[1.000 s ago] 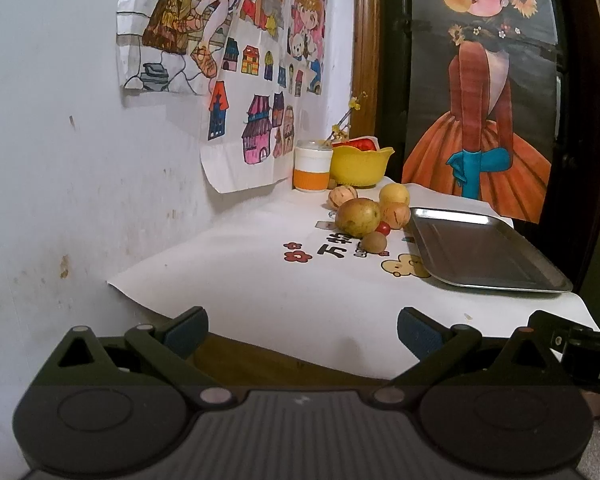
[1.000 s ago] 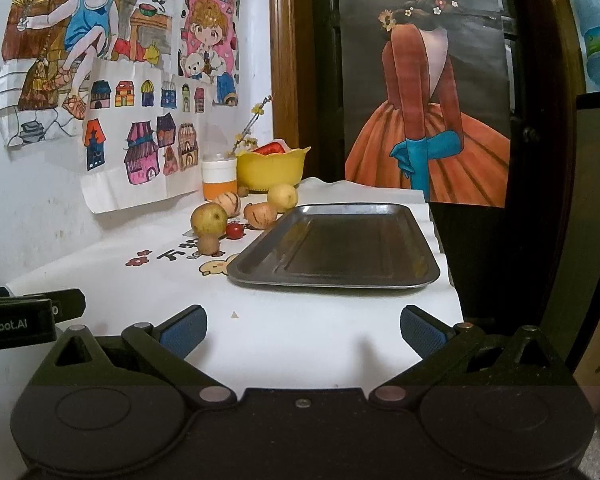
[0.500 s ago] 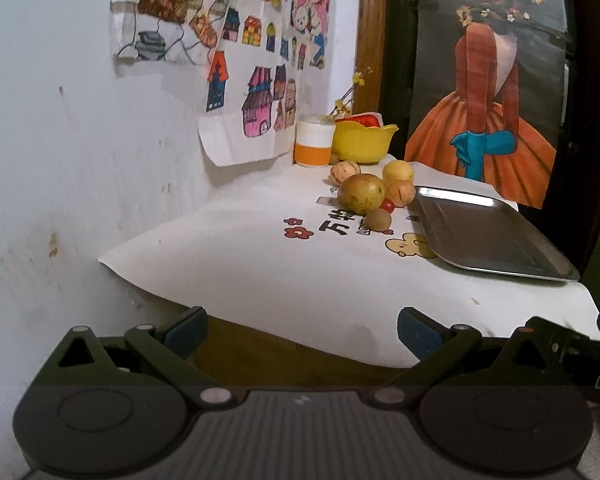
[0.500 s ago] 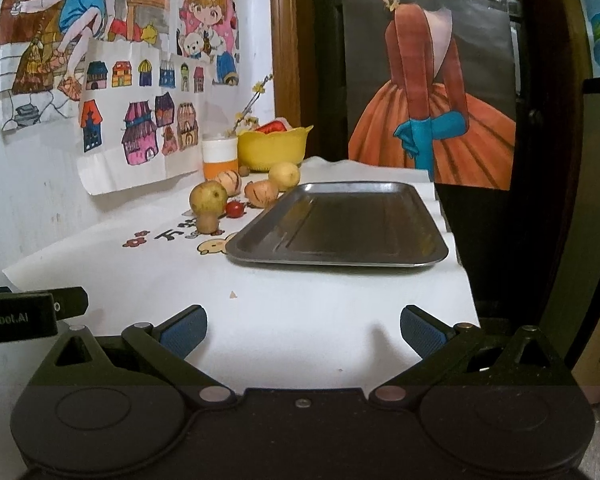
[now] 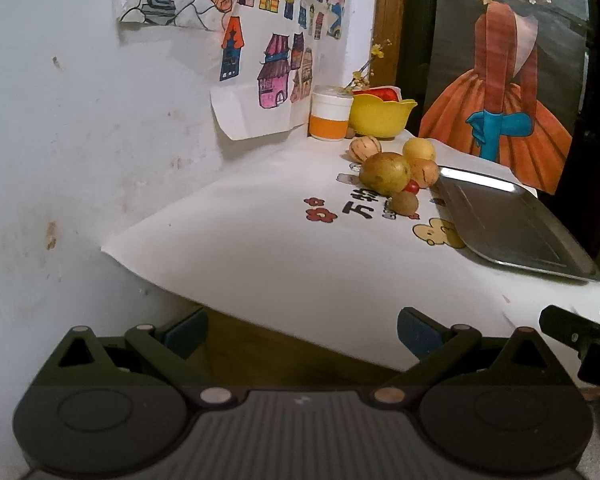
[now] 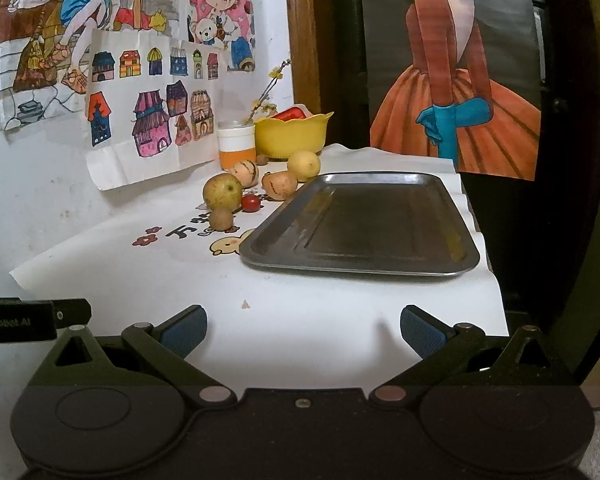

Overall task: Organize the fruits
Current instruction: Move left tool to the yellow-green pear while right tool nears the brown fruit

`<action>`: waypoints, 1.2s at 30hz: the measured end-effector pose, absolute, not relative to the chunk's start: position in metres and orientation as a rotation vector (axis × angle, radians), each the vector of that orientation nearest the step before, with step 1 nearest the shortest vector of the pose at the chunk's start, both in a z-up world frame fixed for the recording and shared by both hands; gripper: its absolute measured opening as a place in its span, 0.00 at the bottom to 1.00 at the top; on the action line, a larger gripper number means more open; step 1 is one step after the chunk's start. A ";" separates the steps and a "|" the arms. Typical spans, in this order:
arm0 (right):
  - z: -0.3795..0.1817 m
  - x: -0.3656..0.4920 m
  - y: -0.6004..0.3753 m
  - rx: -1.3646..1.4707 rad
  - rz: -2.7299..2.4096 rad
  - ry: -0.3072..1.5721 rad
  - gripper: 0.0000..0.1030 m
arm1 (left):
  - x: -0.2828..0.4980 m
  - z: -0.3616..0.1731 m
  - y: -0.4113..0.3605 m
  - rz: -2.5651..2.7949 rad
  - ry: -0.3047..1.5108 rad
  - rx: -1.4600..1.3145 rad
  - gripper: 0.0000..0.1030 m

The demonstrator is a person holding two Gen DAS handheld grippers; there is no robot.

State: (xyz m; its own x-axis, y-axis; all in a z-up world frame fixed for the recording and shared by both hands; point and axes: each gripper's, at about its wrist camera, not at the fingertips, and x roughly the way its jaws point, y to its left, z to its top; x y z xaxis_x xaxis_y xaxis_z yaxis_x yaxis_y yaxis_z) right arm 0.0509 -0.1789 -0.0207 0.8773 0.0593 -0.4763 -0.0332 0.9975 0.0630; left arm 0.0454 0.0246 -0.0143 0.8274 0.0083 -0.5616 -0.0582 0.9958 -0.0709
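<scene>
Currently pre-grasp: left gripper (image 5: 302, 326) and right gripper (image 6: 303, 326) both spread wide, empty. Loose pile of small round fruits (image 6: 256, 190) sits at 11 o'clock of the empty rectangular steel tray (image 6: 364, 256). Next: advance, pinch one fruit.

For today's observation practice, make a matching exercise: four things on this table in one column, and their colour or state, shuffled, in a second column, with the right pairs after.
Things
1. metal tray
2. cherry tomato
3. bowl
4. right hand-held gripper

Colour or state
A. yellow, by the wall
B. open, holding nothing
C. empty, beside the fruit
D. small and red, among the fruit

Pairs: 1-C, 2-D, 3-A, 4-B
</scene>
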 end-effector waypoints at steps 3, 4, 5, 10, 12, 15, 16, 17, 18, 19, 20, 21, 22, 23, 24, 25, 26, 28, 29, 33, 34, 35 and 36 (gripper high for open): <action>-0.019 0.057 -0.179 0.038 0.059 0.495 1.00 | 0.053 -0.010 0.025 0.024 0.592 -0.075 1.00; -0.019 0.059 -0.178 0.033 0.065 0.490 1.00 | 0.057 -0.008 0.025 0.019 0.592 -0.073 1.00; -0.018 0.061 -0.178 0.027 0.072 0.486 1.00 | 0.060 -0.006 0.025 0.014 0.591 -0.072 1.00; -0.015 0.073 -0.179 -0.003 0.118 0.477 1.00 | 0.076 0.000 0.024 -0.014 0.600 -0.074 1.00; -0.013 0.078 -0.181 -0.009 0.140 0.467 1.00 | 0.084 0.000 0.023 -0.031 0.608 -0.077 1.00; -0.008 0.084 -0.186 -0.021 0.187 0.445 1.00 | 0.097 0.002 0.020 -0.069 0.627 -0.067 1.00; -0.007 0.086 -0.188 -0.020 0.205 0.440 1.00 | 0.100 0.002 0.018 -0.077 0.629 -0.059 1.00; -0.004 0.089 -0.192 -0.015 0.224 0.435 1.00 | 0.105 0.003 0.017 -0.085 0.631 -0.048 1.00; -0.002 0.092 -0.195 -0.008 0.240 0.433 1.00 | 0.110 0.004 0.015 -0.092 0.632 -0.039 1.00; 0.001 0.096 -0.198 0.002 0.258 0.432 1.00 | 0.114 0.005 0.015 -0.097 0.634 -0.037 1.00; 0.004 0.099 -0.201 0.011 0.278 0.431 1.00 | 0.120 0.007 0.015 -0.103 0.637 -0.040 1.00; 0.008 0.103 -0.203 0.013 0.298 0.431 1.00 | 0.125 0.008 0.015 -0.107 0.641 -0.047 1.00; 0.011 0.106 -0.205 0.007 0.315 0.431 1.00 | 0.130 0.010 0.015 -0.108 0.644 -0.055 1.00; 0.014 0.109 -0.205 -0.005 0.327 0.429 1.00 | 0.135 0.011 0.016 -0.107 0.645 -0.061 1.00; 0.017 0.112 -0.205 -0.025 0.339 0.426 1.00 | 0.140 0.012 0.017 -0.105 0.646 -0.064 1.00; 0.020 0.115 -0.204 -0.045 0.352 0.425 1.00 | 0.145 0.013 0.017 -0.101 0.648 -0.065 1.00; 0.022 0.119 -0.203 -0.067 0.368 0.427 1.00 | 0.150 0.014 0.018 -0.099 0.651 -0.067 1.00; 0.025 0.126 -0.200 -0.118 0.400 0.439 1.00 | 0.159 0.016 0.020 -0.100 0.658 -0.073 1.00; 0.027 0.129 -0.198 -0.140 0.416 0.447 1.00 | 0.164 0.017 0.020 -0.100 0.663 -0.075 1.00; 0.030 0.146 -0.191 -0.168 0.517 0.532 1.00 | 0.179 0.019 0.020 -0.111 0.662 -0.059 1.00; 0.030 0.151 -0.190 -0.168 0.534 0.560 1.00 | 0.182 0.020 0.019 -0.112 0.659 -0.045 1.00; 0.030 0.156 -0.189 -0.168 0.548 0.584 1.00 | 0.185 0.021 0.018 -0.114 0.658 -0.034 1.00; 0.031 0.162 -0.188 -0.169 0.561 0.605 1.00 | 0.188 0.021 0.018 -0.117 0.659 -0.025 1.00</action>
